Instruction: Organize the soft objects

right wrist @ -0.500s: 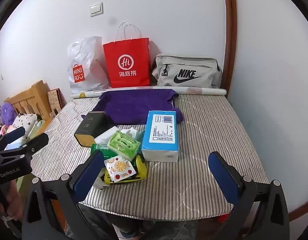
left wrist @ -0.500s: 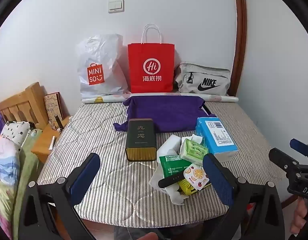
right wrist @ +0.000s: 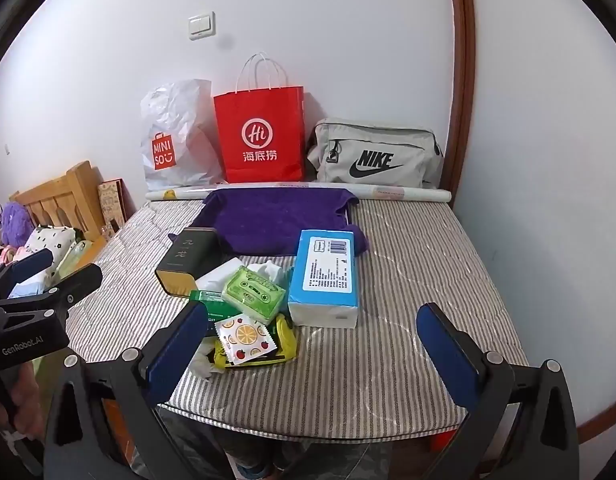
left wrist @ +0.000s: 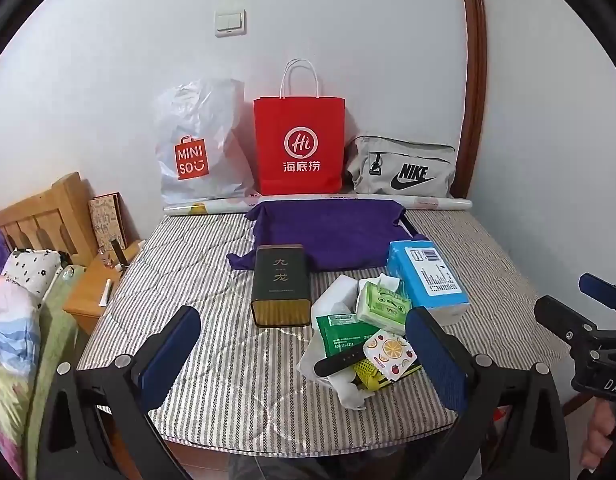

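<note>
Black watch strap (left wrist: 340,360) only in left view (hidden in right); both grippers' jaws apart, empty

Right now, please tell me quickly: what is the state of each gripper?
Left gripper: open, holding nothing, above the striped table's near edge.
Right gripper: open, holding nothing.

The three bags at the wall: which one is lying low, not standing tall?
The grey Nike bag, at the right end; the red paper bag and white plastic bag stand taller.
</note>
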Motion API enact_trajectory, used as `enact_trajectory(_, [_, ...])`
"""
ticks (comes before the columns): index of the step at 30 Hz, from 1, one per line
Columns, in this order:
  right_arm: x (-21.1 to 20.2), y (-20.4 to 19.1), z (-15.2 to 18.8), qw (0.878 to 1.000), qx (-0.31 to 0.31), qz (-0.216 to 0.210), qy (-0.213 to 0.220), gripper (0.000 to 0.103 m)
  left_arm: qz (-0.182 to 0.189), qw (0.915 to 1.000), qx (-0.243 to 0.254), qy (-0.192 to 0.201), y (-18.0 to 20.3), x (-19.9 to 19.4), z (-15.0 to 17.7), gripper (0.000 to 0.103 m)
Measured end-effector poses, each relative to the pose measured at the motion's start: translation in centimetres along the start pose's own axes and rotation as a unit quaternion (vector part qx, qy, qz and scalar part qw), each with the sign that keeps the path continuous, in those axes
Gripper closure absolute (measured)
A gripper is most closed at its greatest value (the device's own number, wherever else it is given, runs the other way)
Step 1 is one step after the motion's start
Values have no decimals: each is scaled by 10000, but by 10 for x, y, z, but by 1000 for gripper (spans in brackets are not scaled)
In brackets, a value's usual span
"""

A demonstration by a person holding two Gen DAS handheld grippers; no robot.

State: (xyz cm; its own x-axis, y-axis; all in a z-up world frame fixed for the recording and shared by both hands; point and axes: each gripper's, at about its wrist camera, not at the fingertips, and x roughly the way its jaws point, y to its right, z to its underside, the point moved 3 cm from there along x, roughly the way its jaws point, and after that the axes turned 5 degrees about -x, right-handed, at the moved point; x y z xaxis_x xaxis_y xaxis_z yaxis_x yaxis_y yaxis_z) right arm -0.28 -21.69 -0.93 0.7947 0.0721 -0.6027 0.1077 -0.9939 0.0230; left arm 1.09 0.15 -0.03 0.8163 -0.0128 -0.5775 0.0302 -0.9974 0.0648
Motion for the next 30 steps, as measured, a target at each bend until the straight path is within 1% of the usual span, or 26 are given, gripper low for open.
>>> enact_trajectory(11, [-3, -5, 0, 10000, -51, -27, 55, 1, -16, 10000, -7, 24, -1, -1, 5, 0])
enact_trajectory(30, [-6, -6, 1, 9999, -66, -42, 97, 1, -39, 10000, -23, 41, -4, -5, 1, 0])
